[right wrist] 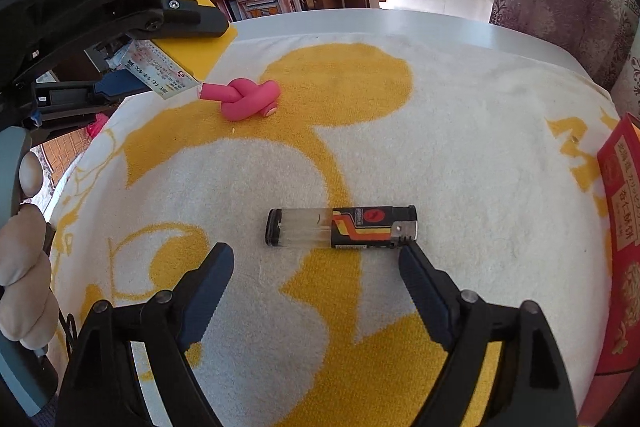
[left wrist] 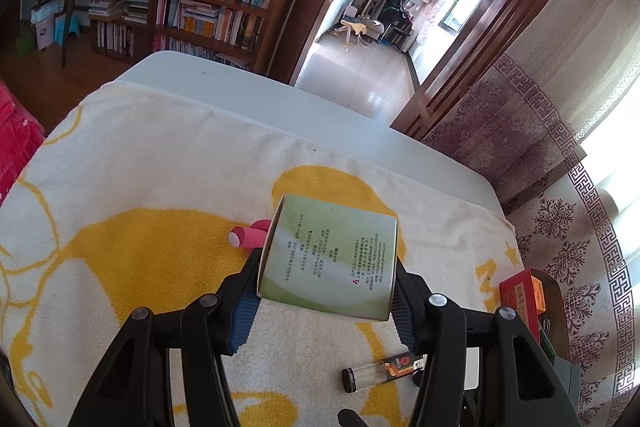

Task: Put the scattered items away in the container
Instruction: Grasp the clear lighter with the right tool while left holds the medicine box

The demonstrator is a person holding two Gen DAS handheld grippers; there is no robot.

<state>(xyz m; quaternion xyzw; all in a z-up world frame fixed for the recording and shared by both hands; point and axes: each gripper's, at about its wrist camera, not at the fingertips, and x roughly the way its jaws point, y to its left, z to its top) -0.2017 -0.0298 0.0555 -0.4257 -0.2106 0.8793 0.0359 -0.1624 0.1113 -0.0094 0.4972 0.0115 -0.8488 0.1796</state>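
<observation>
My left gripper (left wrist: 326, 279) is shut on a pale green printed carton (left wrist: 332, 251) and holds it tilted above the towel. Behind the carton lies a pink knotted tube (left wrist: 248, 237), shown whole in the right wrist view as the pink knot (right wrist: 248, 99). A lighter (right wrist: 340, 227) with a clear tank and an orange-striped label lies flat on the towel; the same lighter (left wrist: 380, 371) shows below the left fingers. My right gripper (right wrist: 316, 255) is open just short of it, nothing between its pads, its right fingertip (right wrist: 412, 259) near the lighter's metal end.
A yellow-and-white towel (right wrist: 460, 147) covers a white table (left wrist: 240, 87). A red printed box (right wrist: 624, 227) sits at the towel's right edge, also the red box (left wrist: 520, 291) beside a dark container. A person's hand (right wrist: 24, 259) is at the left. Bookshelves and a doorway stand beyond.
</observation>
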